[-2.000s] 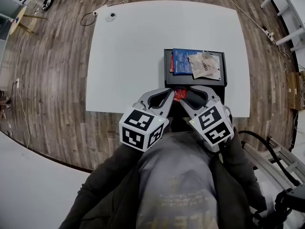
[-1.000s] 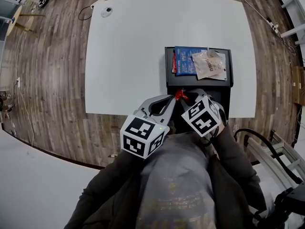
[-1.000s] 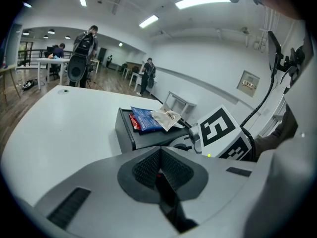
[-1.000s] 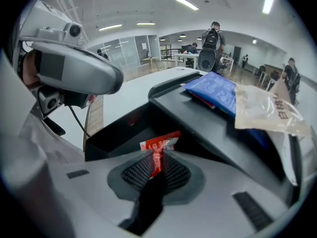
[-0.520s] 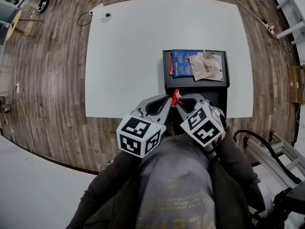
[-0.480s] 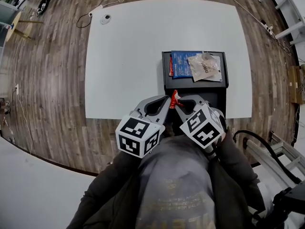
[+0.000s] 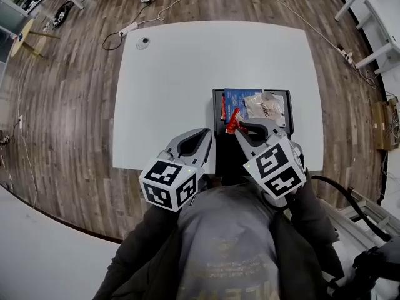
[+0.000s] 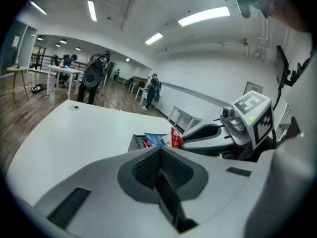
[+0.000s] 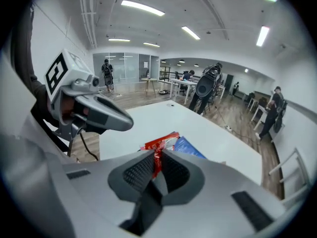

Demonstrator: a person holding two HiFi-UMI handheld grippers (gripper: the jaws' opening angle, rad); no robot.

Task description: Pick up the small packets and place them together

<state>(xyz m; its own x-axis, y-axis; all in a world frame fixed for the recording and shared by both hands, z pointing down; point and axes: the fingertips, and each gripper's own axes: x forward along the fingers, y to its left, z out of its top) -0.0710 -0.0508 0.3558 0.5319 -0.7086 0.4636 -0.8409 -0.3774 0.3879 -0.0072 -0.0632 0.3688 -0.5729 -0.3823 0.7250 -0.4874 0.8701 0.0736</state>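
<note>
My right gripper [image 7: 238, 125] is shut on a small red packet [image 7: 233, 119], which sticks up from its tips over the near edge of the black tray [image 7: 218, 122]. In the right gripper view the red packet [image 9: 159, 147] is pinched between the pads. In the tray lie a blue packet [image 7: 235, 100], a pale crinkled packet [image 7: 264, 105] and another red packet [image 7: 222, 109] at the left rim. My left gripper [image 7: 207, 134] hangs just left of the tray near the table's front edge, shut with nothing in it [image 8: 159, 153].
The tray sits on a white table [image 7: 169, 86] at its front right. A small round white object [image 7: 143, 42] lies at the far left corner. Cables and a power strip [image 7: 128, 29] lie on the wooden floor. People and desks stand far off.
The two grippers, close together on the red packet earlier, have separated. The right one has carried the packet up and forward over the tray; the left has drawn back to the left, empty.
</note>
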